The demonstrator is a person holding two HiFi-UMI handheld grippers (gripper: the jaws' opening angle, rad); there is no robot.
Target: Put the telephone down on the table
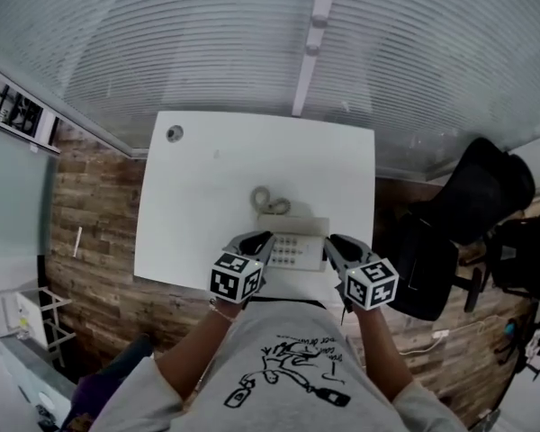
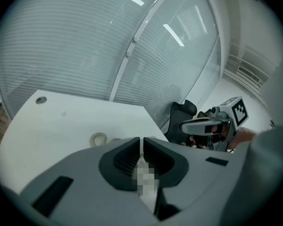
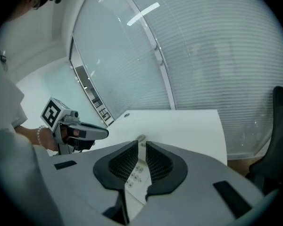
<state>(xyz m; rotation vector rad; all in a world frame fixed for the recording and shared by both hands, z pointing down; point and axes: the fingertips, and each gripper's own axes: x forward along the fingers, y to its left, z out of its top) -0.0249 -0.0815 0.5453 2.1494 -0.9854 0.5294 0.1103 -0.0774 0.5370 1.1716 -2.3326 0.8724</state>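
**Left gripper** [image 1: 259,239]: nearest item, at the near edge of the tabletop. The jaws are drawn together to a hairline slit with nothing pinched between them.

**Right gripper** [image 1: 335,243]: level with its partner. The jaws are nearly together, leaving only a thin gap. A keypad shows through the gap from beyond, but the pads do not appear to press on it, so this gripper is taken as empty.

**Telephone** [image 1: 292,246]: pale desk set, lying flat on the tabletop between the two gripper tips, close to the near edge. It appears free of both.

**Coiled cord** [image 1: 268,201]: loose loop just beyond the telephone, resting on the surface.

**Tabletop** [image 1: 198,205]: white and rectangular.

**Cable grommet** [image 1: 174,133]: small round fitting at the far left corner, well apart from the telephone.

**Office chair** [image 1: 486,196]: black, off the right side.

**Glazed partition** [image 1: 207,43]: ribbed glass with a white upright, behind the far edge.

**Step in hand**: by the look of things the set-down is done and the telephone is released.

**Next move**: calls only for drawing both grippers clear without snagging the cord.
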